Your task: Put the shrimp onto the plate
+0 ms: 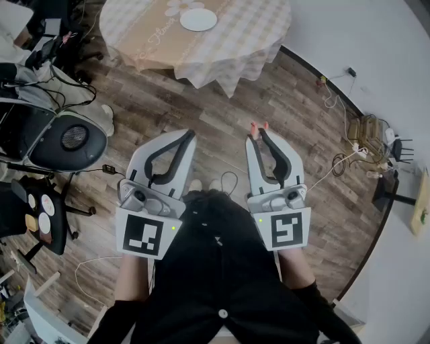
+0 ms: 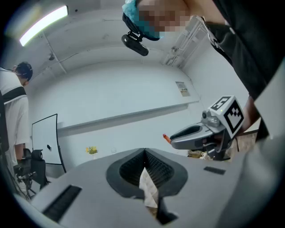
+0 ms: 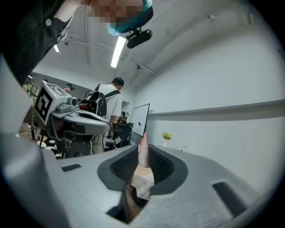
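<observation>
A small pink-orange shrimp sticks out from the tips of my right gripper, which is shut on it. The right gripper view shows the shrimp pinched upright between the dark ribbed pads. My left gripper is held level beside it, shut with nothing in it. In the left gripper view its jaws meet at the tip, and the right gripper shows with the shrimp at its tip. The white plate lies far ahead on a round table with a checked cloth. Both grippers are over the wooden floor, well short of the table.
A grey chair base and a black stool stand at the left with cables on the floor. More cables and a power strip lie along the right wall. A person in a white shirt stands behind, near a whiteboard.
</observation>
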The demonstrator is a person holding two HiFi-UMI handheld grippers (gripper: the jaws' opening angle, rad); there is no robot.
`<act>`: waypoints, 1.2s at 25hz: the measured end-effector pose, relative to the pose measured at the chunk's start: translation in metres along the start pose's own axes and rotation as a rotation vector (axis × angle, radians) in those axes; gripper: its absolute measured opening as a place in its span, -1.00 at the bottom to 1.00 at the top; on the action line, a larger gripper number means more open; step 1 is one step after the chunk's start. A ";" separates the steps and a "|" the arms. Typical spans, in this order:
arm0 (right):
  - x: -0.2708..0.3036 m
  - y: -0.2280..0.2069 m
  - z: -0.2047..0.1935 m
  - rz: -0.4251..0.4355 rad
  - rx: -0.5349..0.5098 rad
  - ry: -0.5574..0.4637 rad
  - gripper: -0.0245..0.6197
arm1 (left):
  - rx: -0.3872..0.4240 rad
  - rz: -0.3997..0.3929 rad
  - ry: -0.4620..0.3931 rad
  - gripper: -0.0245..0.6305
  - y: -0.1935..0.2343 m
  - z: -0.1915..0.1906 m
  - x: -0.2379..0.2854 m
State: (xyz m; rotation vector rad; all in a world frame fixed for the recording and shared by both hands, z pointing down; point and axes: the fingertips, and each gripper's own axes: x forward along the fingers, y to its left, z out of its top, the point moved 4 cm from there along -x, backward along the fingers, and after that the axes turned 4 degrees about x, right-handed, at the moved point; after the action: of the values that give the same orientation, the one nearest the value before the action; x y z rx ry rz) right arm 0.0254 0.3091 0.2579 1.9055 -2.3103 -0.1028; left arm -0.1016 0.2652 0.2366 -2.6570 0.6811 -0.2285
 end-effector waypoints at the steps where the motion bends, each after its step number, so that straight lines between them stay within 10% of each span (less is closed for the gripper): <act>1: 0.000 -0.001 -0.001 -0.001 0.001 0.002 -0.74 | 0.000 -0.002 -0.002 -0.92 -0.001 0.000 0.001; 30: 0.001 0.004 -0.001 -0.036 0.025 0.014 -0.74 | -0.010 -0.027 -0.022 -0.92 0.001 -0.003 -0.002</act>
State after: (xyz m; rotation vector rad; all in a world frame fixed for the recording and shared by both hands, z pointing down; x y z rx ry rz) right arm 0.0210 0.3091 0.2594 1.9541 -2.2794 -0.0639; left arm -0.1048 0.2643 0.2389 -2.6753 0.6408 -0.2036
